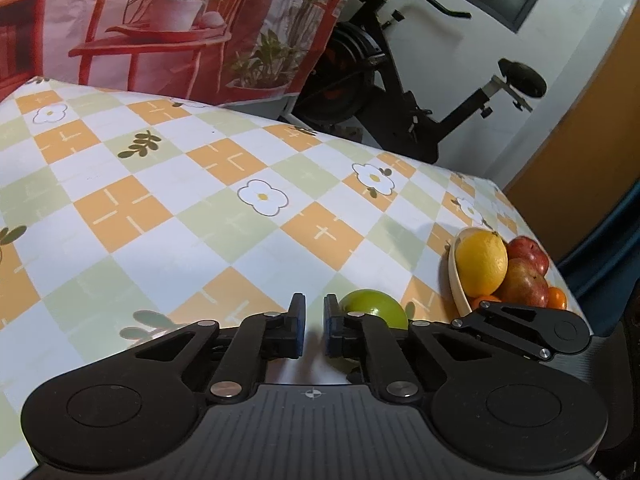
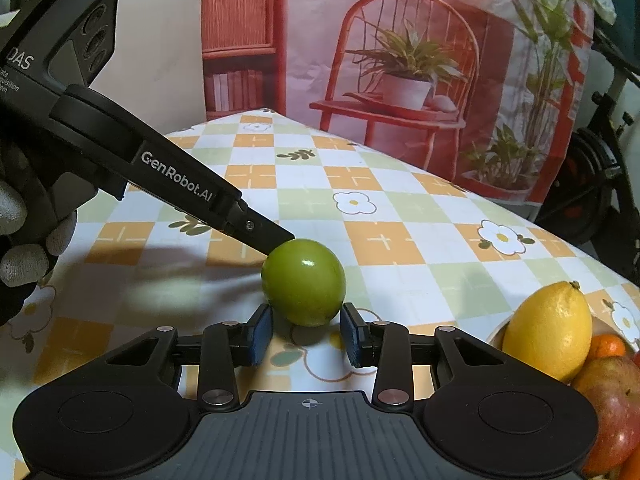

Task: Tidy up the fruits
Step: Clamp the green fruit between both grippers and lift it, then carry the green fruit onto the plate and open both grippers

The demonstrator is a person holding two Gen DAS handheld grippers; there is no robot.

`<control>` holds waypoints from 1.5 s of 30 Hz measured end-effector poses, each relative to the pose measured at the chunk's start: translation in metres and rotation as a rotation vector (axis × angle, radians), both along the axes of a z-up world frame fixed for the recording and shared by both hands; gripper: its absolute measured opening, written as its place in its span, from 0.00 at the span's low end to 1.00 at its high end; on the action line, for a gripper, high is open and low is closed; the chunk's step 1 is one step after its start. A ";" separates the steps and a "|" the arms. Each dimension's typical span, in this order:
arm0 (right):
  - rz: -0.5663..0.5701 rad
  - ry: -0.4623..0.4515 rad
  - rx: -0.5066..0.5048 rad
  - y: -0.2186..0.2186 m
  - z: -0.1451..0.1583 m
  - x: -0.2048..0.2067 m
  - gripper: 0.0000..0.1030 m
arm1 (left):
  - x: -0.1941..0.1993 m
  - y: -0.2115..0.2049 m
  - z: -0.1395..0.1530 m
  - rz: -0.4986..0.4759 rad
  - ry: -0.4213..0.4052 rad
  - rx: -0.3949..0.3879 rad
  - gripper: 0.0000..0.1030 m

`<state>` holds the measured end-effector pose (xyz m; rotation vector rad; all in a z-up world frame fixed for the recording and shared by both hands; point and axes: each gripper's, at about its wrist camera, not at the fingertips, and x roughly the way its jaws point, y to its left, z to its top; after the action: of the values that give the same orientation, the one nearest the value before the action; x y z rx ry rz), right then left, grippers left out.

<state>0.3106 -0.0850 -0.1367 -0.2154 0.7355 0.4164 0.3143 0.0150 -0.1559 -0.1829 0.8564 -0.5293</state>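
Observation:
A green round fruit [image 2: 304, 282] lies on the checked tablecloth, just ahead of my right gripper [image 2: 307, 334], whose jaws stand open on either side of its near end, apart from it. My left gripper [image 1: 314, 320] is nearly shut and empty; in the right wrist view its tip [image 2: 280, 236] touches the fruit's far left side. The fruit shows just right of the left fingers [image 1: 374, 308]. A cream bowl [image 1: 456, 276] holds a lemon [image 1: 482, 262], red apples [image 1: 524, 280] and small oranges [image 1: 556, 298].
The bowl sits near the table's right edge [image 2: 496, 334]. The flowered tablecloth [image 1: 160, 208] stretches far to the left. A printed backdrop [image 2: 400, 60] hangs behind the table. An exercise bike [image 1: 400, 80] stands beyond the far edge.

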 end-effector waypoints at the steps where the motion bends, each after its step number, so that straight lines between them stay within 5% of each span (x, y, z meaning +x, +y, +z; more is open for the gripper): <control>1: -0.001 -0.002 0.004 -0.001 0.000 -0.001 0.33 | -0.001 -0.002 0.001 -0.006 -0.003 0.011 0.07; 28: -0.140 -0.170 0.064 -0.078 0.050 -0.075 0.33 | -0.043 -0.094 0.054 -0.167 -0.148 0.082 0.06; 45: -0.219 -0.157 0.069 -0.132 0.052 -0.099 0.33 | -0.049 -0.145 0.049 -0.257 -0.146 0.111 0.06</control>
<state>0.2115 -0.2170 -0.0843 -0.1000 0.5819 0.2128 0.2650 -0.1302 -0.1069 0.0682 0.7687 -0.7237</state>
